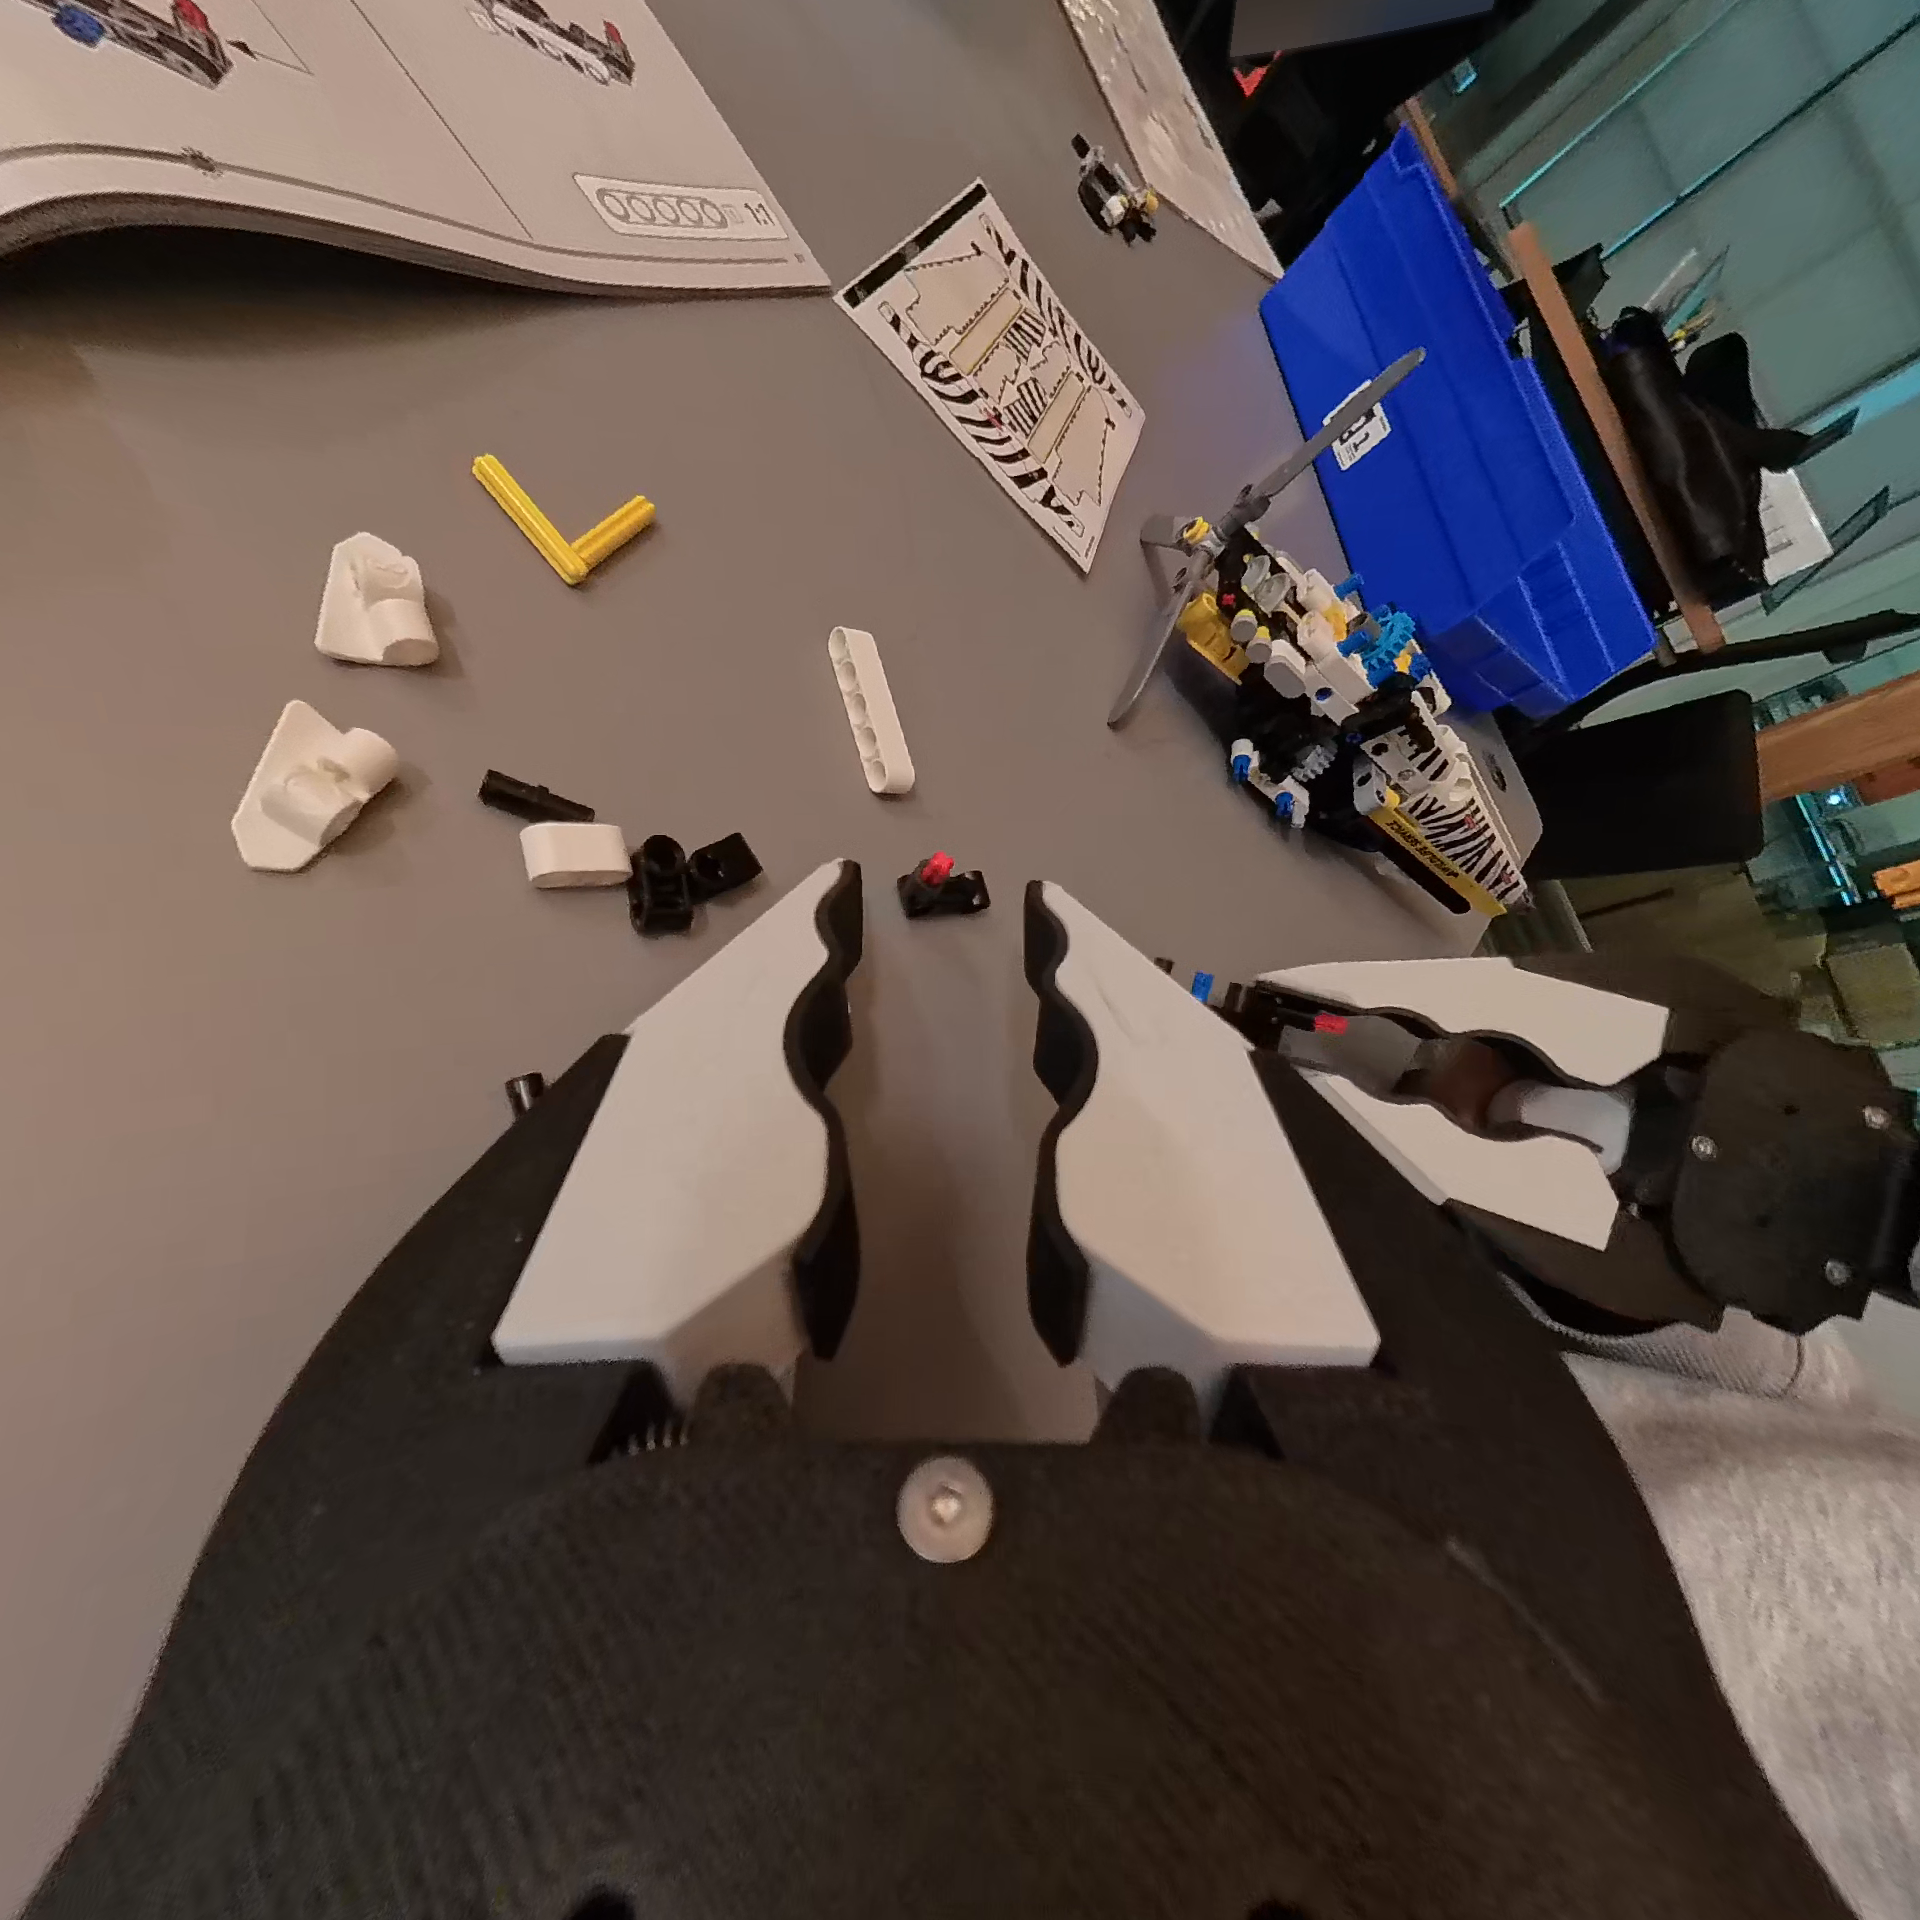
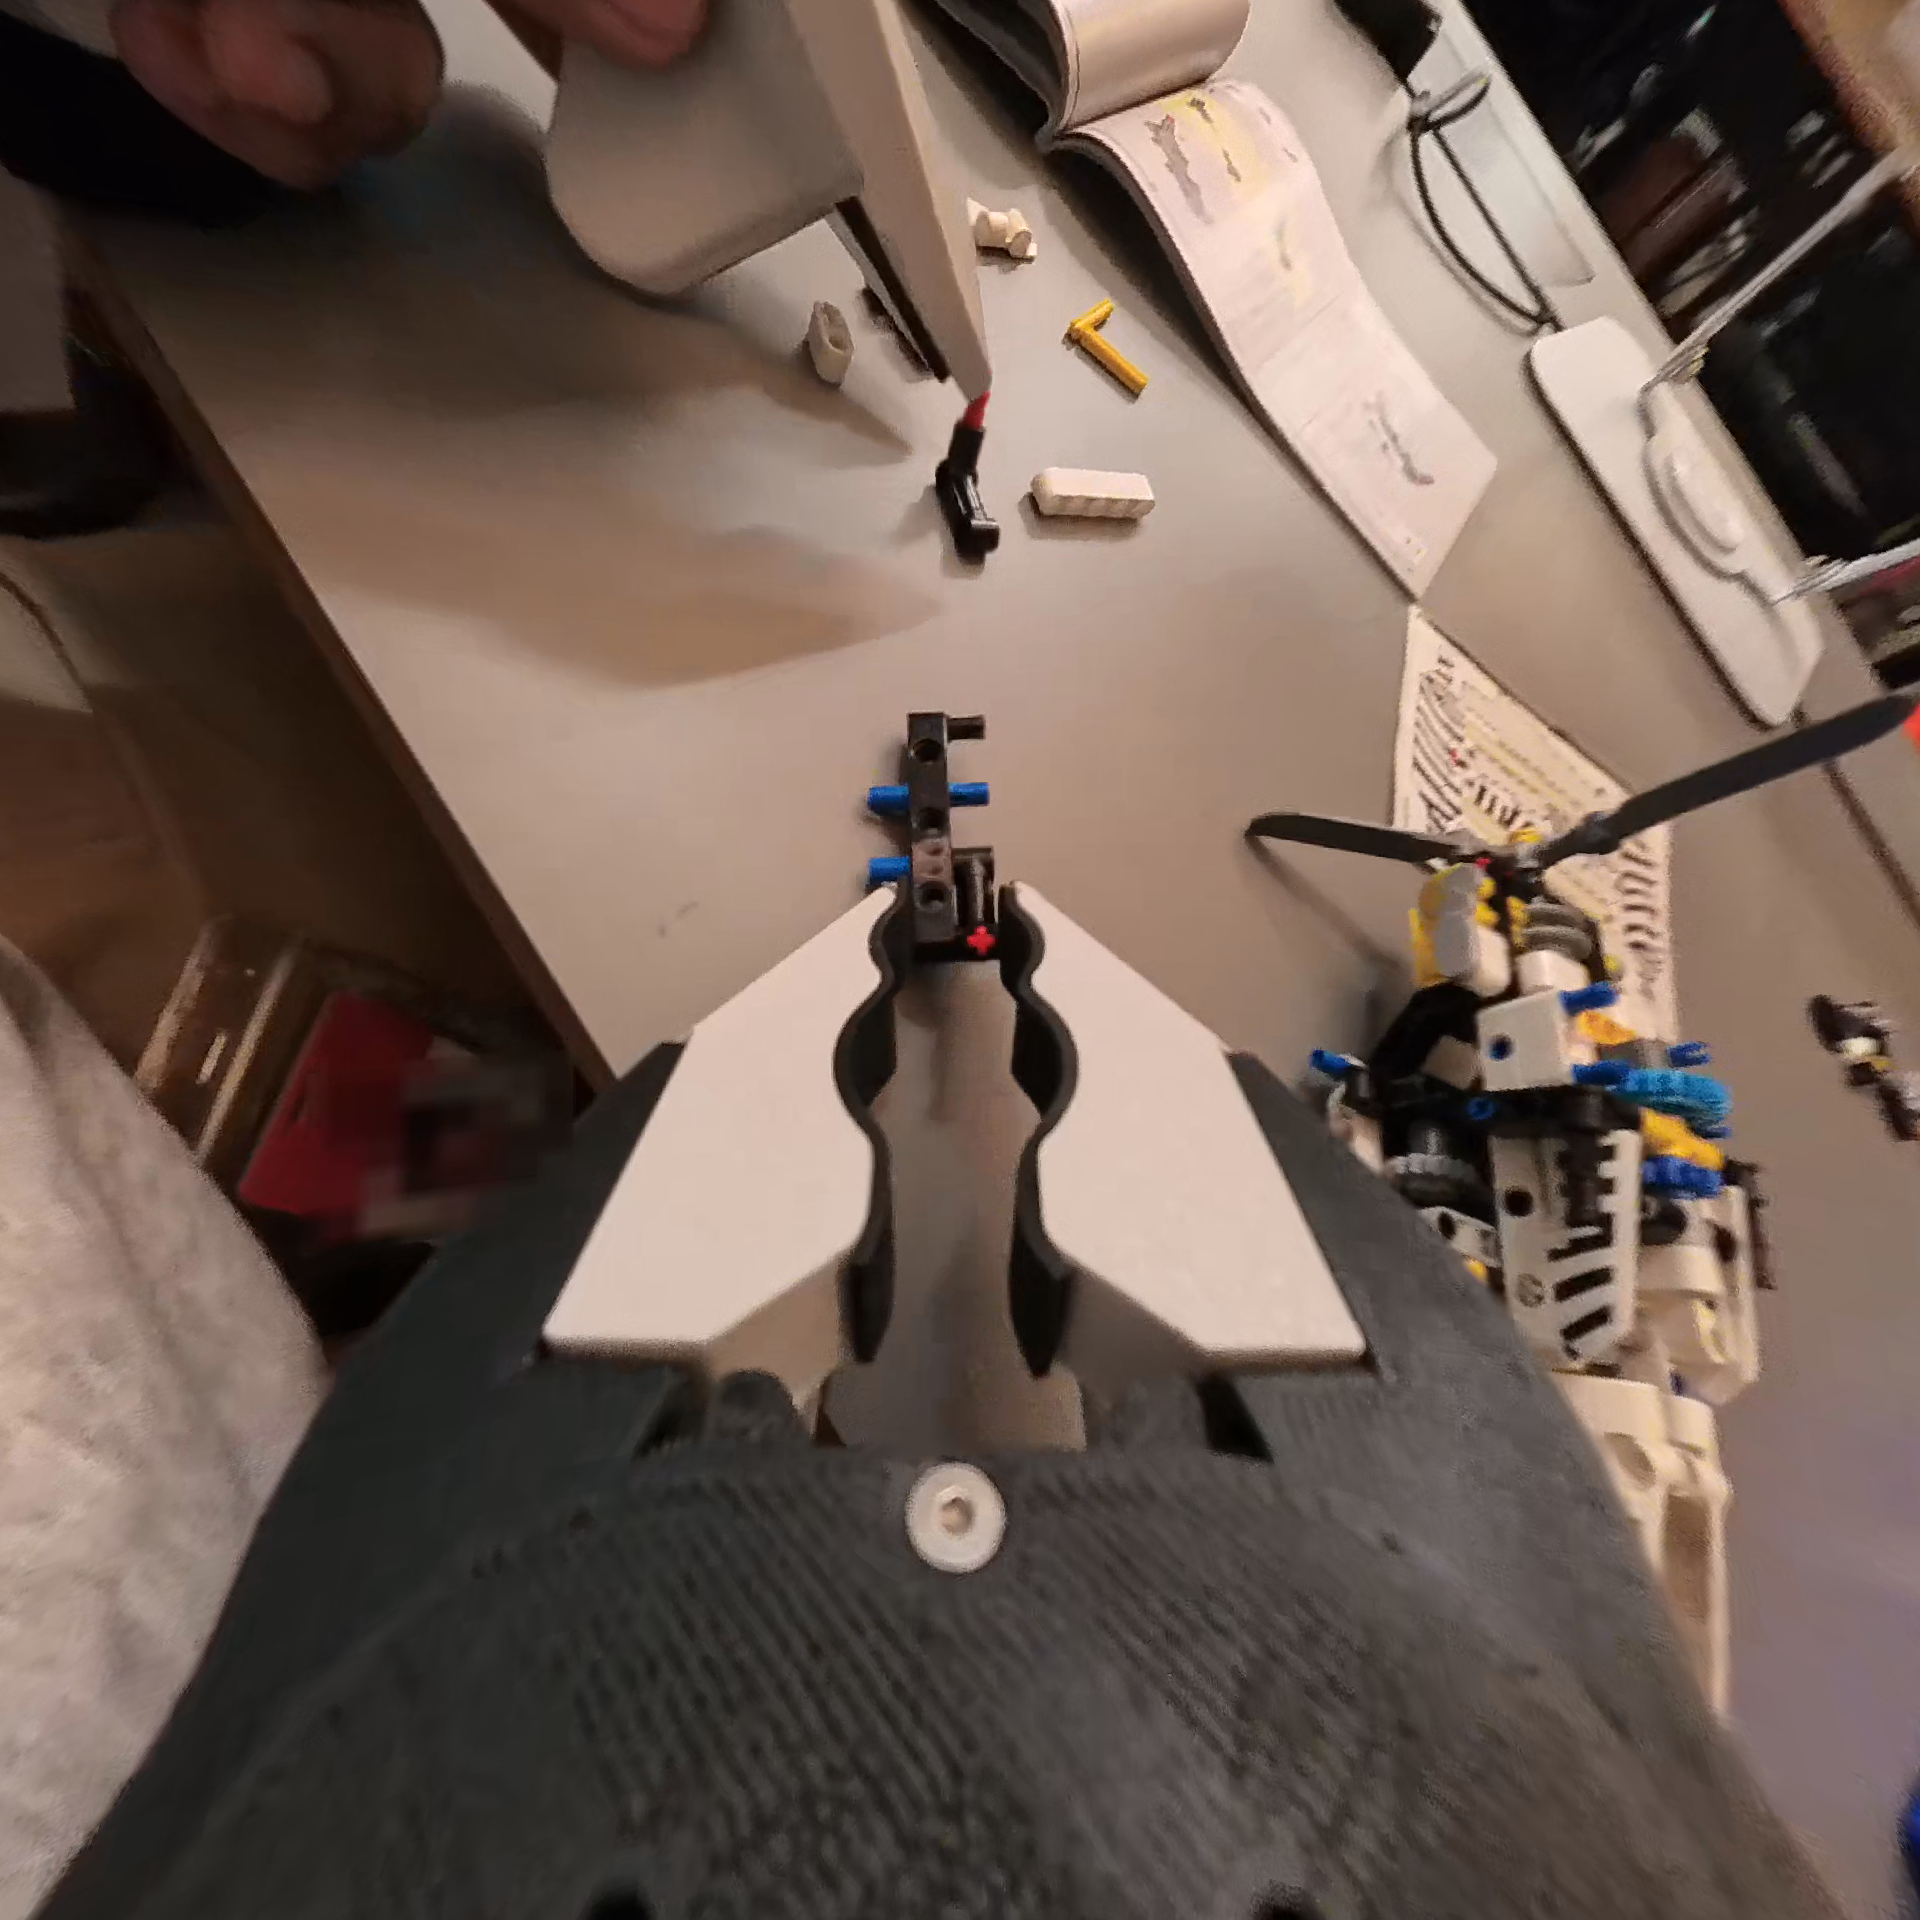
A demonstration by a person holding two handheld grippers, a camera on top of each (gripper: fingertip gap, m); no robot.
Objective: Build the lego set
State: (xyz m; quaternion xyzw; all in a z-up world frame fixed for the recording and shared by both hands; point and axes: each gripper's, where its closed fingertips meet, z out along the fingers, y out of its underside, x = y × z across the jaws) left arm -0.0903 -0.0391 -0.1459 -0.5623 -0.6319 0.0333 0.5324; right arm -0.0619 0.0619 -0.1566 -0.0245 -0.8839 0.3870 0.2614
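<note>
My left gripper (image 1: 943, 883) is open low over the grey table (image 1: 935, 582). A small black connector with a red axle (image 1: 940, 885) lies right between its fingertips, untouched as far as I can tell. In the right wrist view that piece (image 2: 966, 488) sits under the left gripper's fingertip (image 2: 971, 364). My right gripper (image 2: 951, 914) is shut on a black beam with blue pins (image 2: 930, 821), held above the table. It also shows in the left wrist view (image 1: 1455, 1039). The part-built helicopter model (image 1: 1340, 707) (image 2: 1538, 1091) stands to the right.
Loose parts lie left of my left gripper: yellow axles (image 1: 566, 525), a white beam (image 1: 871, 712), two white panels (image 1: 374, 603), black connectors (image 1: 686, 878). An instruction booklet (image 1: 364, 156), a sticker sheet (image 1: 1003, 374) and a blue bin (image 1: 1444, 436) are farther off. The table edge (image 2: 468, 831) runs at the left.
</note>
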